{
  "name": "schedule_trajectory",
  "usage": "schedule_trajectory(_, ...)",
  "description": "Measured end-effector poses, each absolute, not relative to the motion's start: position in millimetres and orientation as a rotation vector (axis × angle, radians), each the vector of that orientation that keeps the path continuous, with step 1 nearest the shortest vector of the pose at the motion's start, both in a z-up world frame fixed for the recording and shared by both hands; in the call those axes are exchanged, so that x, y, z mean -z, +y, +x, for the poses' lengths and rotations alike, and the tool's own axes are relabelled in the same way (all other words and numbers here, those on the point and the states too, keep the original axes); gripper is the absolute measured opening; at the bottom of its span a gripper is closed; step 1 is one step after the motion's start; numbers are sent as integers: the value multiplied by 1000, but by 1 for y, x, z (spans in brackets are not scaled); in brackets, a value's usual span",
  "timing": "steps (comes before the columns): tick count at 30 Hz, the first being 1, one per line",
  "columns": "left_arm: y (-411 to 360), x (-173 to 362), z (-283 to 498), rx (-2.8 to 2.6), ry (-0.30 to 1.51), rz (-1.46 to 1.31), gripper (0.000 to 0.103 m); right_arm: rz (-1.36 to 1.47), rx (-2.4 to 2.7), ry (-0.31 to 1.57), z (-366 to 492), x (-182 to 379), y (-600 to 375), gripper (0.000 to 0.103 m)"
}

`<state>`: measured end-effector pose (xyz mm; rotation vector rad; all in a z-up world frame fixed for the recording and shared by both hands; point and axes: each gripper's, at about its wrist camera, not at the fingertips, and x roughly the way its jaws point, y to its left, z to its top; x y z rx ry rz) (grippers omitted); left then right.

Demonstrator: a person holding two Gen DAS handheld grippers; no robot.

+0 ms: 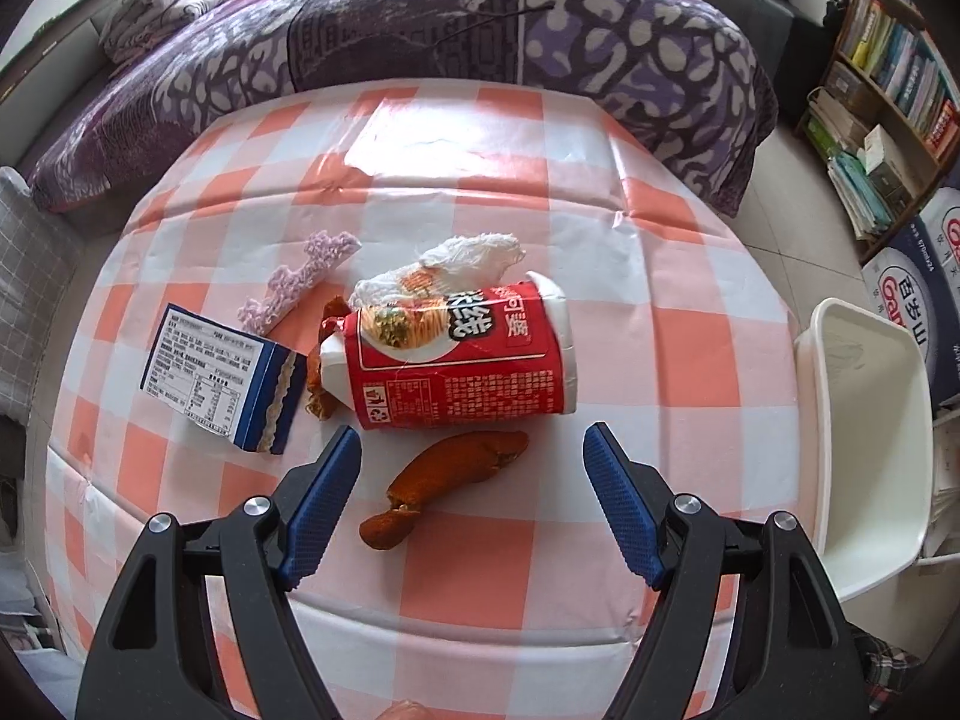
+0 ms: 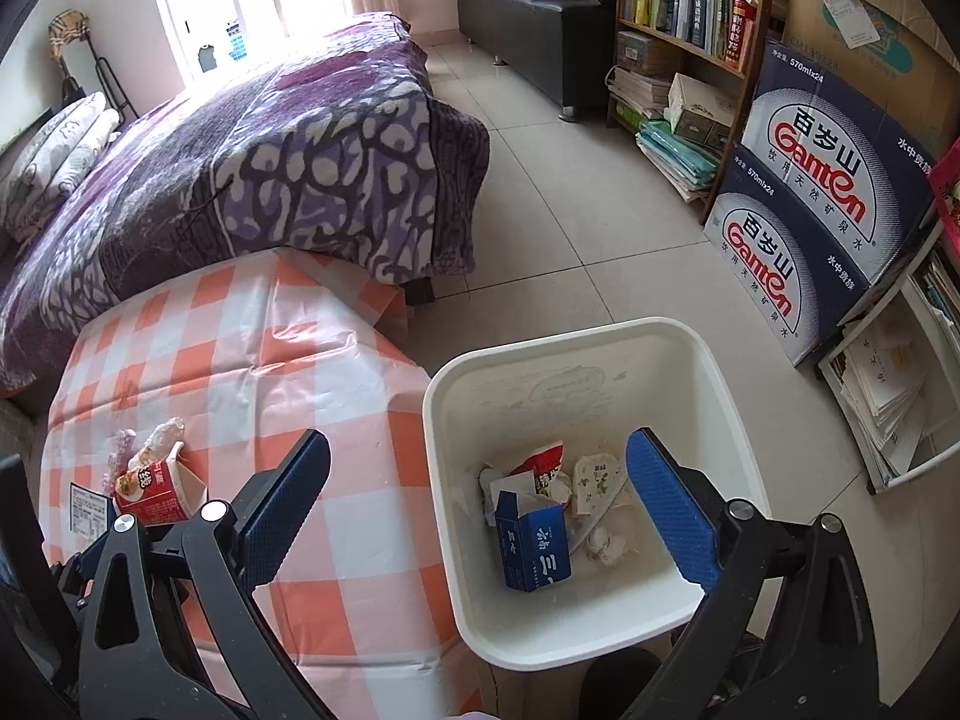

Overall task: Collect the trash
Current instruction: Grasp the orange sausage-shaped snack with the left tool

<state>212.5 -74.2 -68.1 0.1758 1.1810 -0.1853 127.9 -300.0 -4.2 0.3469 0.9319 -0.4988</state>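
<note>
In the left wrist view a red instant-noodle cup (image 1: 462, 354) lies on its side on the checked table (image 1: 690, 348), with a white crumpled tissue (image 1: 474, 252) behind it. An orange peel (image 1: 450, 480) lies in front of it, and another peel (image 1: 318, 360) at its left. A blue-and-white carton (image 1: 222, 372) and a purple scrap (image 1: 300, 279) lie to the left. My left gripper (image 1: 474, 450) is open and empty, just above the near peel. My right gripper (image 2: 480, 468) is open and empty over the white bin (image 2: 576, 630), which holds a blue box (image 2: 534, 546) and crumpled wrappers (image 2: 594, 480).
The bin stands on the floor at the table's right edge, also seen in the left wrist view (image 1: 864, 420). A purple-covered bed (image 2: 240, 168) adjoins the table's far side. Water cartons (image 2: 810, 222) and a bookshelf (image 2: 690, 6) line the right wall.
</note>
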Motion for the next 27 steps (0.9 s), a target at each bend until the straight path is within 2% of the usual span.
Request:
schedule_trajectory(5, -54, 88, 220, 228, 1262, 129, 74, 327, 458, 966, 139, 10, -283, 95)
schedule_trajectory(8, -50, 98, 220, 254, 1284, 104, 61, 339, 448, 981, 145, 14, -277, 95)
schedule_trajectory(10, -52, 104, 219, 273, 1290, 127, 47, 347, 441, 994, 149, 18, -272, 95)
schedule_trajectory(12, -53, 104, 215, 277, 1270, 165, 44, 353, 433, 1009, 153, 21, -267, 95)
schedule_trajectory(14, -54, 103, 210, 291, 1257, 195, 35, 356, 423, 1018, 158, 24, -261, 95)
schedule_trajectory(15, -52, 102, 208, 296, 1254, 200, 23, 358, 414, 1024, 160, 26, -257, 95)
schedule_trajectory(16, -49, 100, 207, 303, 1258, 201, 19, 359, 406, 1030, 162, 28, -253, 95)
schedule_trajectory(22, -22, 80, 191, 331, 1226, 195, 18, 417, 340, 1088, 178, 43, -225, 95)
schedule_trajectory(27, 22, 48, 191, 280, 1162, 84, 17, 561, 282, 1118, 188, 54, -200, 95)
